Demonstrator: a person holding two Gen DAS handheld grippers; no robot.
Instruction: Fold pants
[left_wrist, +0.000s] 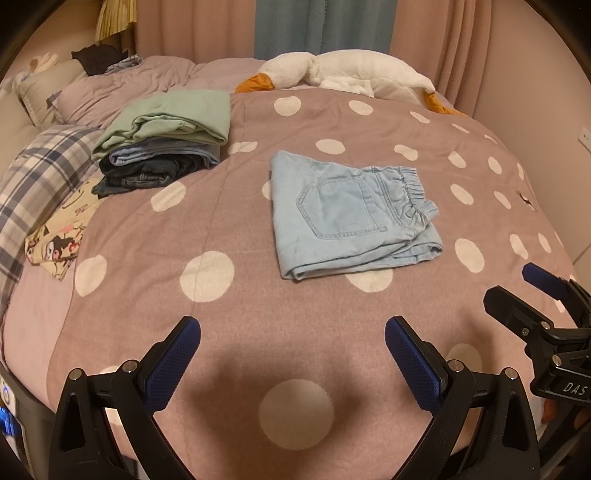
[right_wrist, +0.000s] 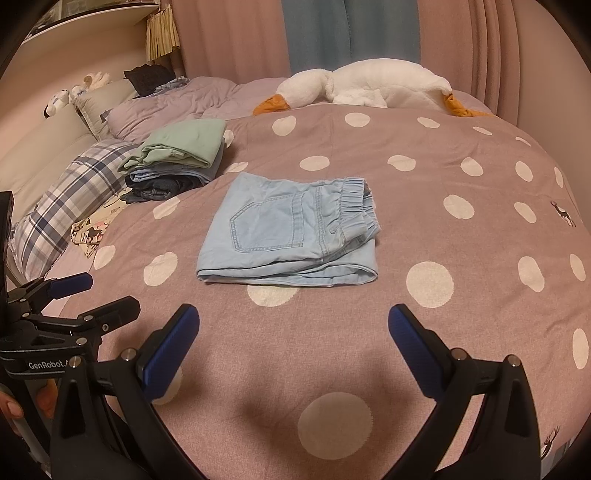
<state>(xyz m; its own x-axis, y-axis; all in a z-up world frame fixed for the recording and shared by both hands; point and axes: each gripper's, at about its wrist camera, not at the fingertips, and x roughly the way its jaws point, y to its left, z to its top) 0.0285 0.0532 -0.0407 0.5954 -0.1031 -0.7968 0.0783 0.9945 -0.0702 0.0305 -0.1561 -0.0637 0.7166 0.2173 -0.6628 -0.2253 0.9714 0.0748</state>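
I see the mauve polka-dot bedspread (left_wrist: 295, 122) filling nearly all of both views, its far edge met by the curtains (left_wrist: 325, 26) and its near edge curving away under my tools. Along the far side lies a white plush goose (left_wrist: 354, 70). On the left, near the plaid pillow (left_wrist: 40, 173), sits a stack of folded clothes (left_wrist: 166, 144), green piece on top, well apart from the work. The light blue pants (left_wrist: 347, 218) lie folded into a compact rectangle at mid-bed, back pocket up, elastic waistband toward the right, layered edges facing me. Bare spread surrounds them on every side. My left gripper (left_wrist: 291, 354) hangs short of the near edge of the pants with fingers spread wide, holding nothing. My right gripper (right_wrist: 293, 341) is likewise spread and empty, beside it.
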